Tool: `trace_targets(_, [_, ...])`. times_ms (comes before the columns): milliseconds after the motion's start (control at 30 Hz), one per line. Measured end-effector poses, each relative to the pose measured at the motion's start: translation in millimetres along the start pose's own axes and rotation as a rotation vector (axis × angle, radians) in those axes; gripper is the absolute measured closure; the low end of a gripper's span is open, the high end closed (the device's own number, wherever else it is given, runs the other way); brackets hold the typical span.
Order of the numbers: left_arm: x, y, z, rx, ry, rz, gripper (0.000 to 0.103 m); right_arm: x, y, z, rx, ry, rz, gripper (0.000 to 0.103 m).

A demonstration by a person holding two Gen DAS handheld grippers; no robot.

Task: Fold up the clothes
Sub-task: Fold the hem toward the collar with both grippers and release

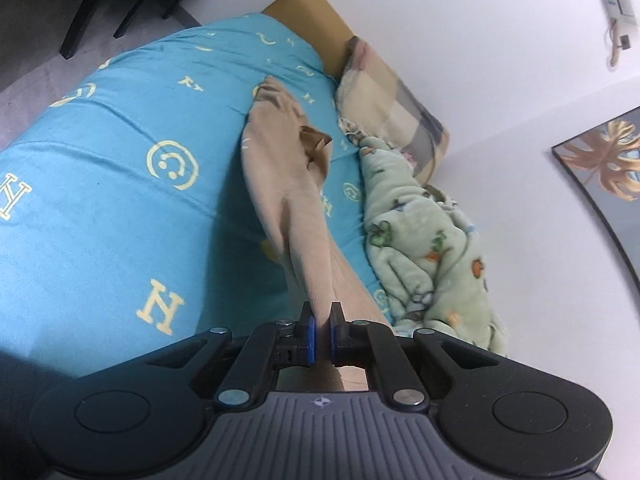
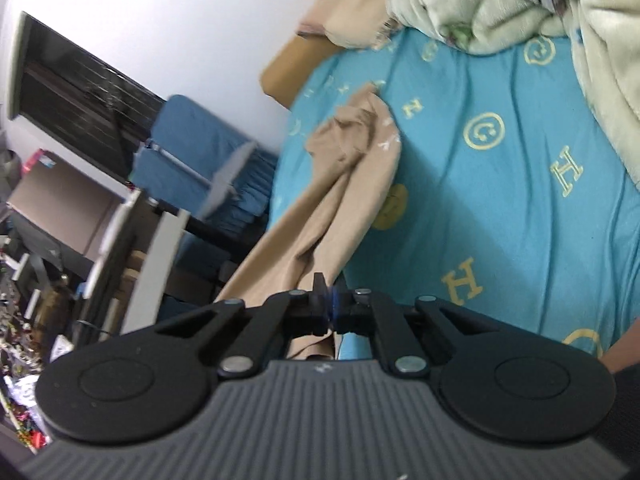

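A beige ribbed garment (image 1: 280, 160) is stretched up off a bed covered in a turquoise sheet (image 1: 120, 160). My left gripper (image 1: 322, 320) is shut on one end of the garment, the cloth pinched between its blue pads. In the right wrist view the same beige garment (image 2: 352, 184) runs from the sheet (image 2: 500, 200) toward my right gripper (image 2: 330, 296), which is shut on another part of it. The far end of the garment lies crumpled on the bed.
A pale green printed blanket (image 1: 424, 248) and a checked pillow (image 1: 392, 96) lie along the wall side of the bed. A wooden headboard (image 1: 312, 12) stands behind. Beside the bed are a blue folded drying rack (image 2: 200, 152) and cluttered shelves (image 2: 36, 300).
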State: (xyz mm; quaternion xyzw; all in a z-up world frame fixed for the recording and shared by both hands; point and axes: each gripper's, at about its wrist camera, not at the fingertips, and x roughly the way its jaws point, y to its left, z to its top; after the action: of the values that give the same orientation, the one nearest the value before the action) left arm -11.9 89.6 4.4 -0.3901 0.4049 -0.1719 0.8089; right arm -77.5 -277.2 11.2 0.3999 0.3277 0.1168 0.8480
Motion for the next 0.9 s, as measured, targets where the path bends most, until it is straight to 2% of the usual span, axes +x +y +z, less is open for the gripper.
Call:
trace_targets(100, [-17.5, -9.0, -12.6, 0.025, -0.002, 0.009, 0.097, -15.1, 1.1, -4.4, 0.001, -0.012, 0.025, 0.098])
trace_targets(300, [-55.3, -10.5, -37.9, 0.012, -0.005, -0.009, 0.097, -48.2, -2.8, -23.1, 0.015, -0.037, 0.050, 0.098])
trace_targets(433, [-57.2, -22.7, -39.7, 0.031, -0.002, -0.003, 0.097, -46.8, 0.3, -18.1, 0.008, -0.066, 0.045, 0.098])
trace_targets(600, [-29.6, -46.7, -20.4, 0.112, -0.013, 0.022, 0.096, -43.9, 3.7, -11.0, 0.001, -0.101, 0.040, 0.098])
trace_targets(767, [19.2, -48.8, 17.2, 0.193, -0.055, 0.094, 0.096, 0.0, -6.7, 17.2, 0.001, -0.113, 0.036, 0.098])
trace_targets(900, [62.3, -28.0, 50.6, 0.138, -0.081, 0.076, 0.096, 43.0, -15.4, 43.0, 0.016, -0.127, 0.029, 0.098])
